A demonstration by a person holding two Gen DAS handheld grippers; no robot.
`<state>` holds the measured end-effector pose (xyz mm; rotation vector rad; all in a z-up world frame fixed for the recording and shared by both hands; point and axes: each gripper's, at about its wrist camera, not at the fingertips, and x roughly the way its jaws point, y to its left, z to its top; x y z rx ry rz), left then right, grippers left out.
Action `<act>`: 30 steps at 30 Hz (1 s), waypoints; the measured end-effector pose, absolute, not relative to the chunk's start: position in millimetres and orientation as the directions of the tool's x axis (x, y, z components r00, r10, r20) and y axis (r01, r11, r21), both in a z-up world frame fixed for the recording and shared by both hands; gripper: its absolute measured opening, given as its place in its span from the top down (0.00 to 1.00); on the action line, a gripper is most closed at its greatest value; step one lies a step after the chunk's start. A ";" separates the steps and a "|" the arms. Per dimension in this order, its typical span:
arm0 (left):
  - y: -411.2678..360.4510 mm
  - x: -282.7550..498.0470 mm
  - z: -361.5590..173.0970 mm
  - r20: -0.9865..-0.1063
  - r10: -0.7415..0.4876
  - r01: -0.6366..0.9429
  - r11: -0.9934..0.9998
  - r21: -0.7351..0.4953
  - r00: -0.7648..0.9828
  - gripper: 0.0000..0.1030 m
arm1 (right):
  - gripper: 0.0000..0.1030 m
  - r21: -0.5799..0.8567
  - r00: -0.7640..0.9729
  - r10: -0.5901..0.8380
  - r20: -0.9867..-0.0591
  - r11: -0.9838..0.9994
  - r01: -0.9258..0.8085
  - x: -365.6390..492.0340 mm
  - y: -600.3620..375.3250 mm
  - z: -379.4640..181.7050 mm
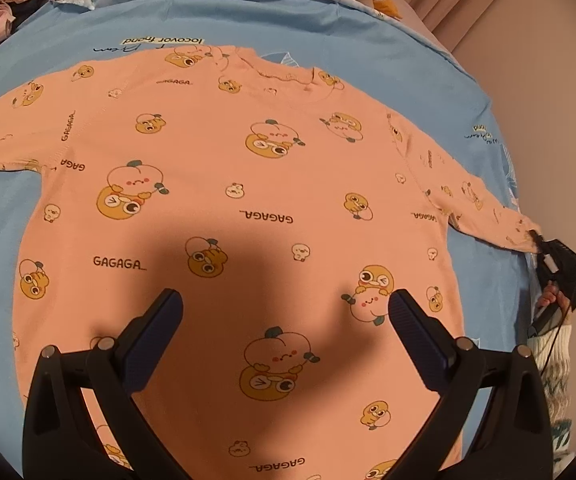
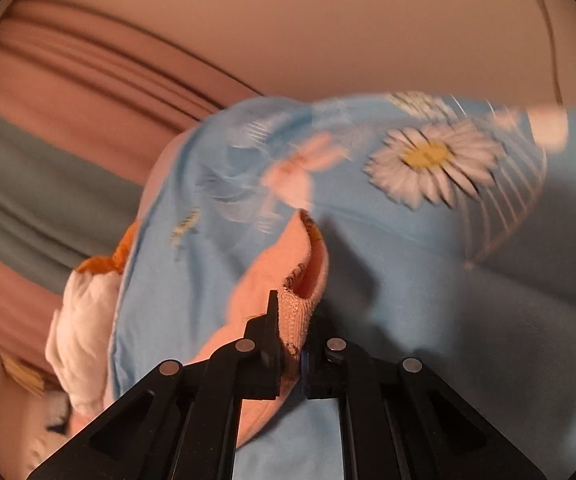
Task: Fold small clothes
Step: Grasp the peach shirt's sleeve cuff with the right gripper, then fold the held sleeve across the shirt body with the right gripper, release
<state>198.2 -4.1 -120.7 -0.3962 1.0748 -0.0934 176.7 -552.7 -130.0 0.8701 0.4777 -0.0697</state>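
- Lying flat, front or back side up, on a light blue bedsheet (image 1: 327,28): a small peach long-sleeved shirt (image 1: 224,184) printed with cartoon ducks and "GAGAGA" lettering.
- Running from the neckline (image 1: 284,74) at the top of the left wrist view down to the hem end at the bottom edge: the shirt's long axis, collar pointing away from the camera.
- Stretching sideways, roughly at right angles to that axis: both sleeves, one reaching the left edge of the view, the other sleeve (image 1: 483,204) slanting down to the right border of the sheet.
- Hovering above the lower body of the shirt, tilted steeply downward: left gripper (image 1: 286,308), casting a broad shadow on the cloth.
- Standing wide apart with nothing between them: the left jaws, not visibly touching the fabric.
- Pinching the ribbed cuff (image 2: 297,316) of the far sleeve at the sheet's right margin: right gripper (image 2: 291,332), jaws closed tight on the cloth.
- Showing as a small dark shape at the sleeve end in the left wrist view: the same right gripper (image 1: 547,256), with fingertips of the holding hand (image 1: 549,298) just below it.
- Pointing shallowly downward across the bed: the right gripper, the sleeve opening bulging upward beyond its fingers.
- Blurring in the right wrist view: a daisy print (image 2: 427,156) on the blue sheet, pink curtain folds (image 2: 68,80) behind, and a white-and-orange soft item (image 2: 84,312) at the left.
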 end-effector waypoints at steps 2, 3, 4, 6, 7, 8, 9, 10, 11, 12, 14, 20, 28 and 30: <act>-0.9 197.0 -117.3 -0.828 -0.273 -0.118 0.920 -0.373 0.490 0.00 | 0.92 0.635 0.901 0.105 -0.421 0.744 0.209 171.3 -535.4 -100.9; 1.2 196.1 -115.8 -0.823 -0.277 -0.119 0.917 -0.380 0.495 0.00 | 0.92 0.581 0.901 0.100 -0.423 0.792 0.185 167.5 -521.2 -85.6; 3.4 195.3 -114.3 -0.819 -0.282 -0.123 0.913 -0.389 0.499 0.00 | 0.92 0.534 0.898 0.095 -0.429 0.829 0.167 164.6 -508.0 -74.3; 9.9 193.3 -111.1 -0.808 -0.298 -0.132 0.900 -0.415 0.508 0.00 | 0.92 0.424 0.893 0.099 -0.440 0.899 0.108 159.5 -470.6 -49.5; 13.4 192.0 -109.3 -0.802 -0.302 -0.137 0.895 -0.425 0.515 0.00 | 0.92 0.380 0.888 0.112 -0.445 0.922 0.075 158.6 -452.2 -40.5; 16.7 190.7 -107.4 -0.798 -0.302 -0.140 0.892 -0.429 0.521 0.00 | 0.92 0.329 0.882 0.124 -0.454 0.944 0.036 157.0 -431.6 -31.2; 19.1 189.4 -105.9 -0.797 -0.301 -0.142 0.891 -0.431 0.524 0.00 | 0.92 0.281 0.876 0.134 -0.464 0.960 0.002 155.9 -410.8 -23.9; 23.4 187.2 -104.4 -0.794 -0.301 -0.145 0.889 -0.434 0.527 0.00 | 0.92 0.239 0.866 0.153 -0.476 0.970 -0.040 154.8 -385.8 -16.7; 28.6 184.8 -102.9 -0.791 -0.302 -0.148 0.887 -0.438 0.533 0.00 | 0.92 0.211 0.855 0.174 -0.488 0.974 -0.078 155.2 -364.0 -10.8; 33.0 181.8 -101.7 -0.788 -0.301 -0.151 0.885 -0.440 0.537 0.00 | 0.92 0.193 0.848 0.189 -0.495 0.976 -0.104 157.5 -349.2 -7.9; 46.1 175.2 -99.4 -0.781 -0.294 -0.161 0.881 -0.445 0.550 0.00 | 0.92 0.154 0.833 0.224 -0.505 0.974 -0.168 163.2 -309.4 0.4; 103.2 157.8 -103.0 -0.768 -0.262 -0.247 0.844 -0.476 0.584 0.00 | 0.92 -0.021 0.767 0.255 -0.589 0.944 -0.329 183.2 -186.7 7.4; 173.3 135.3 -115.2 -0.781 -0.186 -0.363 0.805 -0.469 0.597 0.00 | 0.92 -0.369 0.712 0.122 -0.692 0.788 -0.494 188.2 -31.5 -80.0; 186.6 131.1 -119.0 -0.786 -0.168 -0.388 0.797 -0.464 0.595 0.00 | 0.92 -0.443 0.706 0.070 -0.705 0.734 -0.515 189.0 -7.4 -107.3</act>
